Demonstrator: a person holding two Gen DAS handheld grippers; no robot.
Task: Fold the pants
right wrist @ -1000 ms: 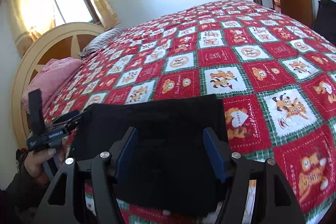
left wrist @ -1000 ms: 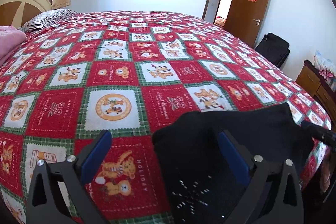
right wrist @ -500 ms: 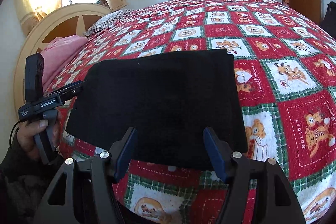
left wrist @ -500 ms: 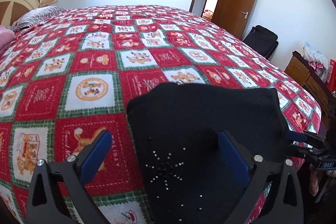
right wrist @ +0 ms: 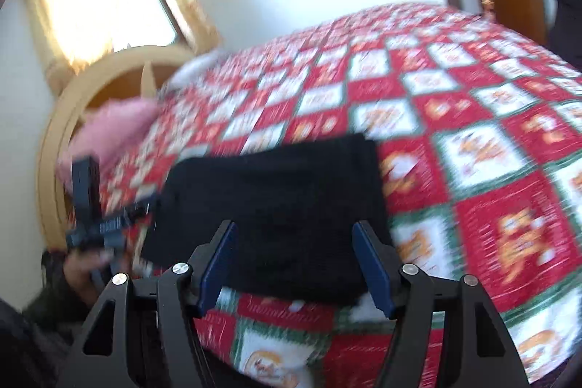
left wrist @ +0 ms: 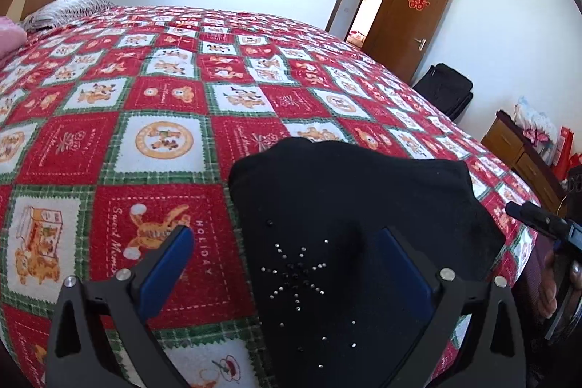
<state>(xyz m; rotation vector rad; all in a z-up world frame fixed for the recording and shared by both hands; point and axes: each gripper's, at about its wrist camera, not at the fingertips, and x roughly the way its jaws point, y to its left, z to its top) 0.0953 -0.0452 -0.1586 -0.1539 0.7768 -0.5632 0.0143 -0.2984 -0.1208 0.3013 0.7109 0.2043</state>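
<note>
The black pants (left wrist: pixel 349 206) lie folded into a flat rectangle near the bed's front edge, with a rhinestone star pattern (left wrist: pixel 296 275) on the near part. They also show in the blurred right wrist view (right wrist: pixel 283 202). My left gripper (left wrist: pixel 287 264) is open and empty just above the near left part of the pants. My right gripper (right wrist: pixel 296 260) is open and empty, held over the near edge of the pants. Each gripper shows at the side of the other's view: the right one (left wrist: pixel 538 220), the left one (right wrist: pixel 105 224).
The bed carries a red, white and green patchwork quilt (left wrist: pixel 163 119). A pink blanket (right wrist: pixel 116 130) and a striped pillow (left wrist: pixel 65 11) lie by the headboard (right wrist: pixel 72 104). A brown door (left wrist: pixel 411 20), a black suitcase (left wrist: pixel 443 90) and a wooden dresser (left wrist: pixel 520 148) stand to the right.
Both grippers stay open and empty. The left view has tilted up slightly and drawn back from the pants. The right gripper is moving fast, blurring its view, and has tilted upward.
</note>
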